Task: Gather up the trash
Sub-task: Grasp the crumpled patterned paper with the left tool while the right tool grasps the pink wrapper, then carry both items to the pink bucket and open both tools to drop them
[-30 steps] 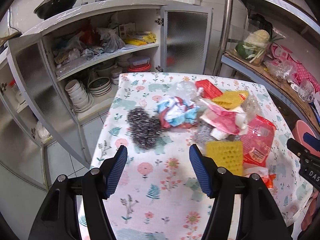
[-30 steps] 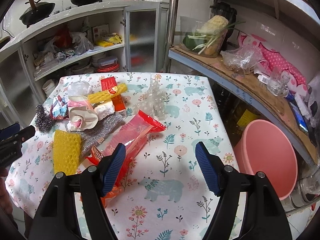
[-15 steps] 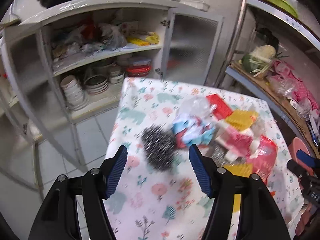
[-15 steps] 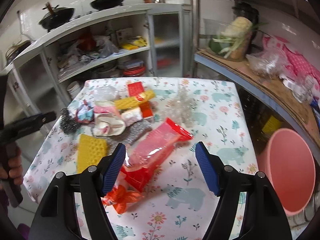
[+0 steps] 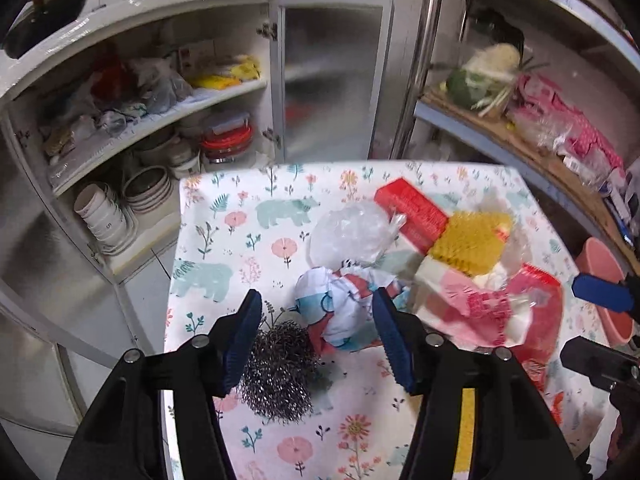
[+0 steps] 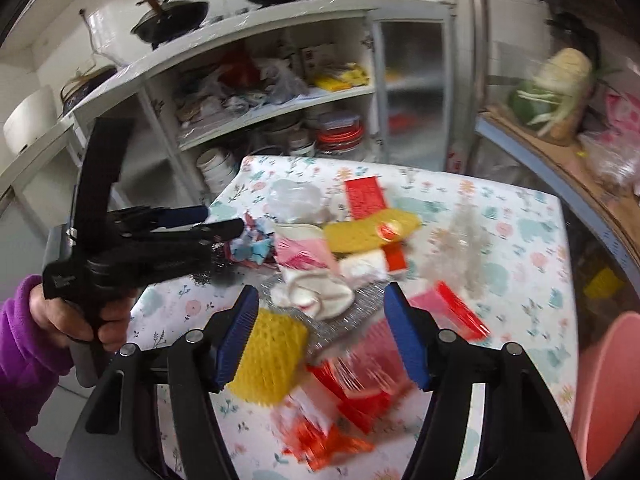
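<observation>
Trash lies on a floral tablecloth (image 5: 248, 236). My left gripper (image 5: 316, 332) is open and empty, its jaws either side of a dark steel-wool ball (image 5: 278, 376) and a crumpled blue, white and red wrapper (image 5: 340, 308). Behind lie a clear plastic bag (image 5: 348, 232), a red box (image 5: 412, 208) and yellow foam netting (image 5: 468, 240). My right gripper (image 6: 320, 336) is open and empty above a yellow foam net (image 6: 268, 360), red plastic packaging (image 6: 360, 376) and a white and pink wrapper (image 6: 312, 280). The left gripper (image 6: 200, 220) also shows in the right wrist view.
A pink bin (image 6: 608, 392) stands off the table's right edge, also in the left wrist view (image 5: 604, 272). An open white cupboard (image 5: 160, 132) with bowls and containers stands behind the table. A metal shelf (image 5: 520, 140) with vegetables and bags runs along the right.
Both grippers have moved forward and lower over the table. The left now frames the steel wool and crumpled wrapper; the right has swung left over the yellow net. Both stay open.
</observation>
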Tool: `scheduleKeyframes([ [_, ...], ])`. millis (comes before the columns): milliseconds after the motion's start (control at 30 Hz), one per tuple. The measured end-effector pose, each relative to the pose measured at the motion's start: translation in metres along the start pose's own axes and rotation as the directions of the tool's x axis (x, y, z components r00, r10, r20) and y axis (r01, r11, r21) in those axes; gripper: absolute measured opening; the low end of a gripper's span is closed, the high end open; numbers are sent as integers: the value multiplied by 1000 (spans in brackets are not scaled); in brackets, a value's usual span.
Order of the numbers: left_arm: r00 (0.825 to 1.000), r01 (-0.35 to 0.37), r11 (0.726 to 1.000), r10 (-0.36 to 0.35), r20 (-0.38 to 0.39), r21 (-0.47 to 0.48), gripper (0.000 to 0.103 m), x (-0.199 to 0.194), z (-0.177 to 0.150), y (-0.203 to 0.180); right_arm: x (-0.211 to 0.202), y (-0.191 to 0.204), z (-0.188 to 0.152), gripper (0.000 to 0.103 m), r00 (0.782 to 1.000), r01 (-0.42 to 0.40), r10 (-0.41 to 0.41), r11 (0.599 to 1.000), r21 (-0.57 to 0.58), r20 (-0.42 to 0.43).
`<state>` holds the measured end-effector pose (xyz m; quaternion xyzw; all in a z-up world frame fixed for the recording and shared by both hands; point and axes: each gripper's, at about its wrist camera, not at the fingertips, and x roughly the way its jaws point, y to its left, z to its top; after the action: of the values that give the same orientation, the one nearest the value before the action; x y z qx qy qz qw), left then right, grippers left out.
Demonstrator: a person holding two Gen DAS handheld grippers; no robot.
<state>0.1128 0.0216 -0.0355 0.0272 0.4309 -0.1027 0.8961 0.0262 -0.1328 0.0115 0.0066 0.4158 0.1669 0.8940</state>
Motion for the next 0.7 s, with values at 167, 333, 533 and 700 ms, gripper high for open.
scheduleKeyframes([
  [167,998,57,998,-57,-42,16,30,15,-5,-3,33,10,8,54,998,1,-4,999,-46,-63],
  [333,997,76,997,-75,-24,24,22,10,-8,-4,48,9,4,39,995,3,-7,999,-38,-98],
  [533,994,103,995,-103,46,-1,21,-20,-4,-6,26,-1,4,31,999,0,1,1000,5,-39],
  [700,986,127,992,-127,110,5,21,-52,0,-15,-3,-10,0,31,1000,-6,6,999,48,9],
])
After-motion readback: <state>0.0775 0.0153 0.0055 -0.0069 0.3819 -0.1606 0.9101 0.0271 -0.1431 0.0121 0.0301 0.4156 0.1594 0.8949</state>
